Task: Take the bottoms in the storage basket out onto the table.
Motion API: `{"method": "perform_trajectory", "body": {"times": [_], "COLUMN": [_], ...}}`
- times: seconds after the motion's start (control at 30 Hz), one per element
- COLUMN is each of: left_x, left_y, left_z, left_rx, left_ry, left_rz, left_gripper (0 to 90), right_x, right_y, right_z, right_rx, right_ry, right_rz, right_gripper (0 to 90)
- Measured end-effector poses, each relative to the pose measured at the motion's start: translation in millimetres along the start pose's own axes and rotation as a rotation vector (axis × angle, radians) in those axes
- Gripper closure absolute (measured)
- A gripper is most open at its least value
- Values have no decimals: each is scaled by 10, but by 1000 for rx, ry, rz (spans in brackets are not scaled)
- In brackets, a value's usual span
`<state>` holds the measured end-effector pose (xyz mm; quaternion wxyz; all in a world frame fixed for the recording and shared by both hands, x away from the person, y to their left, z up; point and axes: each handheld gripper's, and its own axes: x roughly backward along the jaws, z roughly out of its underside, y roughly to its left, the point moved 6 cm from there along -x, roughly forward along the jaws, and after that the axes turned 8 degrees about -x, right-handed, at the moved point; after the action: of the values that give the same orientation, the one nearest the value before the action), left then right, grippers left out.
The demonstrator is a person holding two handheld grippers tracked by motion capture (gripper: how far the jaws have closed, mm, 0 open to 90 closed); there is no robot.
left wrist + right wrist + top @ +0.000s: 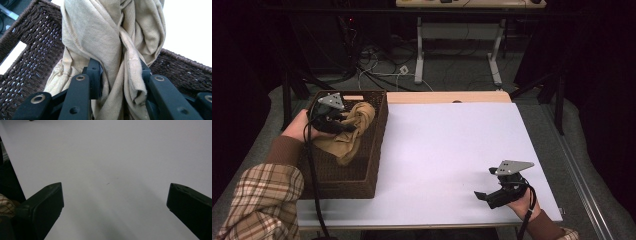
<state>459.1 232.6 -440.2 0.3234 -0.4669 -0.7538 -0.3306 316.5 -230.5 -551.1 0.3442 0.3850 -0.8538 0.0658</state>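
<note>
Twisted tan cloth (110, 42) sat bunched in the dark wicker basket (373, 150) at the table's (447, 150) left edge, pinched in the left gripper (119, 75), while the right gripper (489, 186) rested wide open, holding nothing, near the front right corner.

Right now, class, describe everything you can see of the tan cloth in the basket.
The tan cloth is a twill-like fabric with stitched hems, twisted and bunched into thick folds. It rises out of the dark woven basket at the table's left, its lower part draped inside. The left gripper is shut on its gathered middle.
</note>
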Motion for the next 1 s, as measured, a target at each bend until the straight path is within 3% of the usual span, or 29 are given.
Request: {"method": "perform_trajectory", "body": {"times": [0.6, 1.0], "left_x": [70, 102], "left_y": [-48, -100], "left_z": [-210, -405], "left_rx": [-12, -45], "left_ry": [-21, -30], "left_rz": [12, 16], "left_gripper": [664, 662], "right_x": [-9, -8], "right_y": [-4, -6], "right_z": [7, 7], "right_rx": [-1, 0], "right_ry": [6, 5], "right_rz": [-1, -1], "right_gripper": [5, 5]}}
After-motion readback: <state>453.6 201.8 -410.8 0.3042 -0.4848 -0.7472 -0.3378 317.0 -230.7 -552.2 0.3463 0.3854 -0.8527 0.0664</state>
